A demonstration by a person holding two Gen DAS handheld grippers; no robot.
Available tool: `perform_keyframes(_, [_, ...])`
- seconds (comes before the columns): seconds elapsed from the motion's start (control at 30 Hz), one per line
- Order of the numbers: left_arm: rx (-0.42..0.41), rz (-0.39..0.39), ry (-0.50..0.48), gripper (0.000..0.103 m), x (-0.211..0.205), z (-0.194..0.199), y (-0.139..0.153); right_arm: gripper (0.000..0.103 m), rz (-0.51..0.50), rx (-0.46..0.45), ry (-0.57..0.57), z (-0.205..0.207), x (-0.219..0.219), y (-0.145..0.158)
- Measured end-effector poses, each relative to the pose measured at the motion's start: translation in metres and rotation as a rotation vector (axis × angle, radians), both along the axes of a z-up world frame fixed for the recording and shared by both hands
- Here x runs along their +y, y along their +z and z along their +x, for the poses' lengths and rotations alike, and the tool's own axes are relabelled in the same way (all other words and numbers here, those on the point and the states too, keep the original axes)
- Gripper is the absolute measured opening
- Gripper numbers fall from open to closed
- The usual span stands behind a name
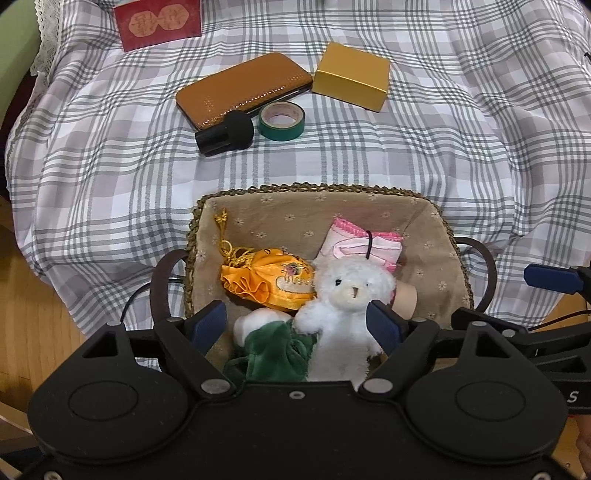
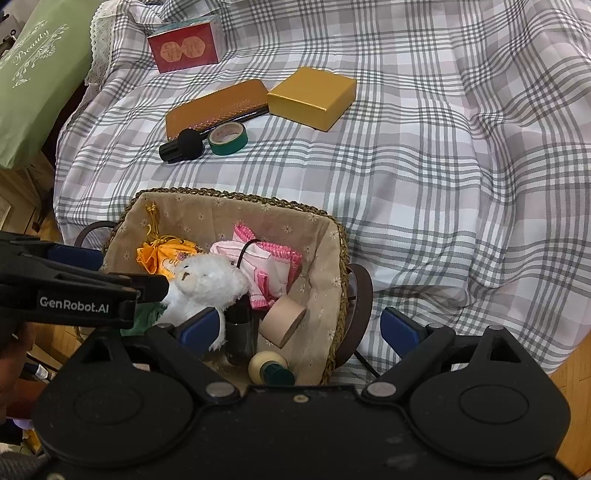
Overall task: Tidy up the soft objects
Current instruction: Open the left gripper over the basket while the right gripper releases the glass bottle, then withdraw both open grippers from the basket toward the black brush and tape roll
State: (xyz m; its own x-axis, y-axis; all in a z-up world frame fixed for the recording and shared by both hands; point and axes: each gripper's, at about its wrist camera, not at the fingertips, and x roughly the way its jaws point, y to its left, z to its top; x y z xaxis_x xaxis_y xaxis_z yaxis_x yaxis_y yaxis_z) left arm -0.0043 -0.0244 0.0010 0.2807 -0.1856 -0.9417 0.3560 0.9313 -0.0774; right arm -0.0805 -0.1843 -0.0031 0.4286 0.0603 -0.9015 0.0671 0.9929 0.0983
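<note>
A woven, fabric-lined basket (image 1: 314,188) (image 2: 236,195) sits at the near edge of the plaid cloth. It holds a white teddy bear (image 1: 351,295) (image 2: 210,277), an orange satin pouch (image 1: 273,284), a pink cloth (image 1: 365,240) and a green velvet piece (image 1: 277,350). My left gripper (image 1: 295,325) (image 2: 118,271) hangs open over the bear and the green piece, which lie loose between its fingers. My right gripper (image 2: 301,328) (image 1: 517,299) is open astride the basket's right wall, above a beige cylinder (image 2: 282,319) and a dark bottle (image 2: 240,332).
Farther back on the cloth lie an orange case (image 1: 243,88), a yellow box (image 1: 351,75), a green tape roll (image 1: 280,122), a black microphone (image 1: 225,134) and a red box (image 1: 159,22). A green bag (image 2: 37,74) stands at the left. Wood floor lies below.
</note>
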Motion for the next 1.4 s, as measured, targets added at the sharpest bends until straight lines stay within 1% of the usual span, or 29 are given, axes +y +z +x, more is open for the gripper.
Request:
perform_keyframes(0.27, [-0.010,0.012,0.009,0.080,-0.001,0.004,0.002,0.094,0.003,0.002,-0.006,0.009,0.000,-0.002])
perform_keyframes(0.63, [-0.058,0.028,0.018,0.080,-0.001,0.020,0.006,0.094,-0.010,0.010,-0.017,0.026,-0.002,-0.011])
perform_keyframes(0.83, [-0.088,0.022,0.047,0.080,0.003,0.038,0.008,0.094,-0.018,0.001,-0.016,0.040,0.000,-0.011])
perform_keyframes(0.97, [-0.104,0.024,0.066,0.080,0.005,0.052,0.006,0.088,-0.032,-0.002,-0.001,0.051,0.005,-0.013])
perform_keyframes(1.07, [-0.103,0.022,0.080,0.080,0.006,0.064,0.002,0.087,-0.036,-0.010,0.019,0.061,0.012,-0.014])
perform_keyframes(1.23, [-0.090,-0.003,0.120,0.080,0.009,0.087,-0.006,0.087,-0.050,-0.057,0.046,0.078,0.021,-0.011])
perform_keyframes(1.4, [-0.089,-0.022,0.154,0.080,0.010,0.110,-0.014,0.087,-0.062,-0.063,0.069,0.095,0.027,-0.014])
